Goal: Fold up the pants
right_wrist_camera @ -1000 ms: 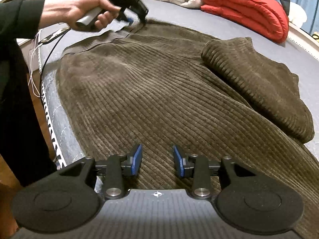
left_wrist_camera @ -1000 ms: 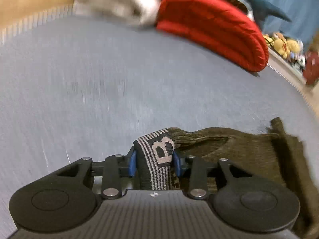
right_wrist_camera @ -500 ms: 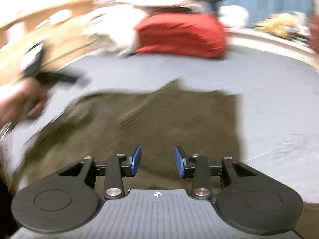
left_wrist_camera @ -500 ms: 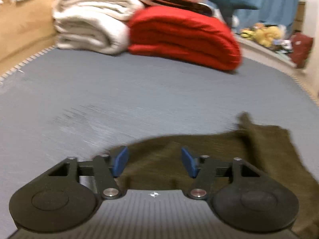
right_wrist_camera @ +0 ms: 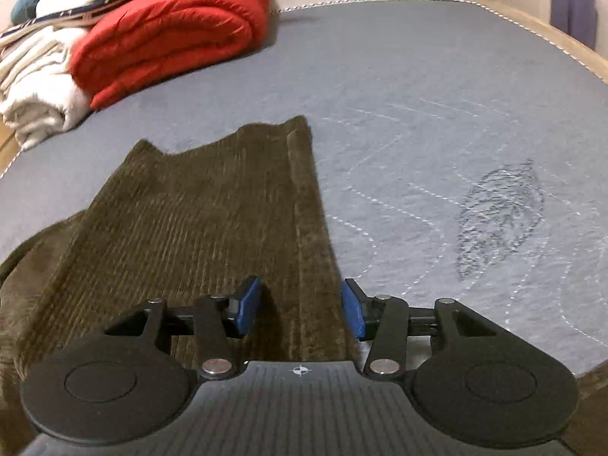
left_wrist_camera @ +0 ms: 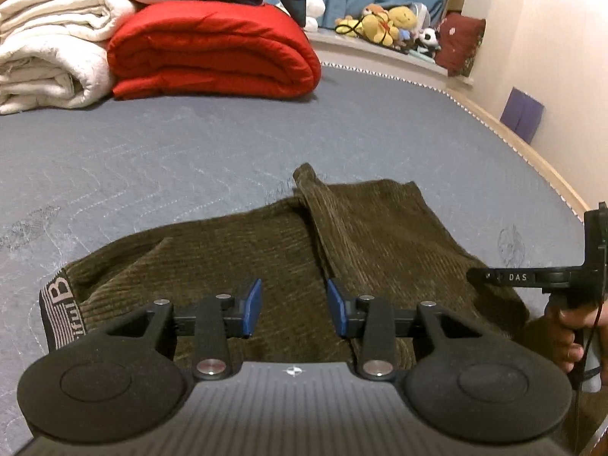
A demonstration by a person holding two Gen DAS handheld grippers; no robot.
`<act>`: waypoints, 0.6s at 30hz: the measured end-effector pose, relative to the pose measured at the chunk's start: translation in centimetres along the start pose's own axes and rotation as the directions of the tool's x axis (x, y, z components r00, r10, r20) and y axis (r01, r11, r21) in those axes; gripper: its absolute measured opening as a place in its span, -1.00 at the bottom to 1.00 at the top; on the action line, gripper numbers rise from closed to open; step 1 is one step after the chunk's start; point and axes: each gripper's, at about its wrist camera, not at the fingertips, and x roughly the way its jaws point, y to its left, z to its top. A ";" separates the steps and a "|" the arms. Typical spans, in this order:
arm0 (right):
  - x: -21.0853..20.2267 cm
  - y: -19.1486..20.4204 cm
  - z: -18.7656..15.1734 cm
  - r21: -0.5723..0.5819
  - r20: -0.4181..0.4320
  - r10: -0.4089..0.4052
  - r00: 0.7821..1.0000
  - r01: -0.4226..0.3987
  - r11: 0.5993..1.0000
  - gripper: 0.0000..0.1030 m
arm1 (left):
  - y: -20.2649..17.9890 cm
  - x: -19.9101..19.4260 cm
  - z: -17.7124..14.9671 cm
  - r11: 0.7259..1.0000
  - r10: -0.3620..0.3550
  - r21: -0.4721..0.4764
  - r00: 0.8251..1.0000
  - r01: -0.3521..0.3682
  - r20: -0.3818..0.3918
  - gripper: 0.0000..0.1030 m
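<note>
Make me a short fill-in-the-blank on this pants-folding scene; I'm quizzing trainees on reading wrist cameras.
1. The brown corduroy pants lie on a ____ mattress.
2. Behind them, beside the white blanket, sits a folded quilt coloured ____.
3. The waistband shows a large letter ____.
4. Neither the left gripper nor the right gripper holds cloth; both are ____.

Missing words: grey; red; B; open

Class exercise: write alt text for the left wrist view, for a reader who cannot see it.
The open left gripper hovers over folded brown corduroy pants on a grey mattress, nothing between its blue pads. A red quilt and white blankets lie behind; the right gripper shows at the edge.
</note>
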 end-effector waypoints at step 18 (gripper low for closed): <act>-12.0 10.3 -8.5 -0.718 -0.136 0.431 0.892 -0.389 0.577 -0.88 | 4.1 -0.8 0.3 0.997 -0.029 -0.068 1.000 0.028 -0.008 -0.19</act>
